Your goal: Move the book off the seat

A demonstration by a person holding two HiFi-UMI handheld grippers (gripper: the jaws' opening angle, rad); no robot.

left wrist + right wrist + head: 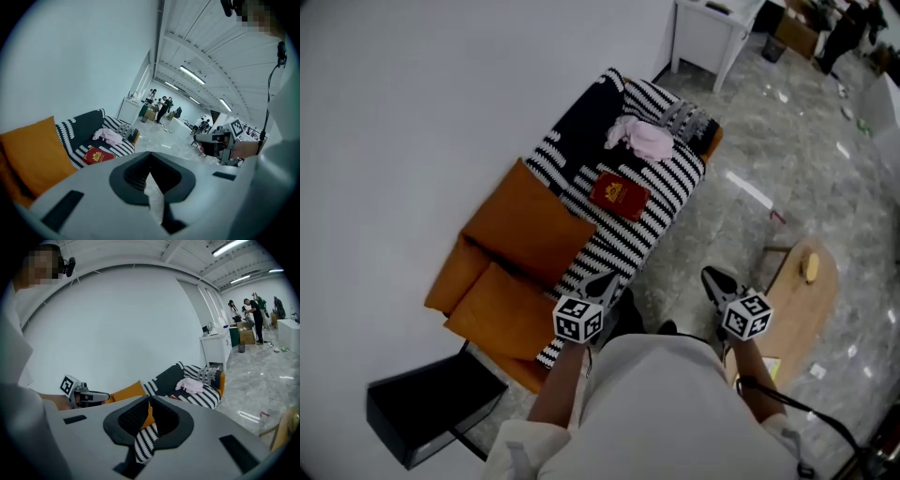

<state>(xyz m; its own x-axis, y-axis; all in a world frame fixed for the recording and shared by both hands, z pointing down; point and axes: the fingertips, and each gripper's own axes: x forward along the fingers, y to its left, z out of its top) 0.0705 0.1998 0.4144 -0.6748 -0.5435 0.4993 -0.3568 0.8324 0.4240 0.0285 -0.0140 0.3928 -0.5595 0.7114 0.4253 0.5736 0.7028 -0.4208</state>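
I'm judging this the approach: I'm holding the left hand-held gripper (605, 281) and right hand-held gripper (714, 278) closed and empty, the red book (620, 195) lying well ahead (next needing opened jaws).

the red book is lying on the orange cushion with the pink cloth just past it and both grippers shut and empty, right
Not quite: the head view shows the red book lying on the striped blanket, not on the orange cushion. The rest holds: the pink cloth lies just past it, and the left gripper and right gripper are both shut and empty.
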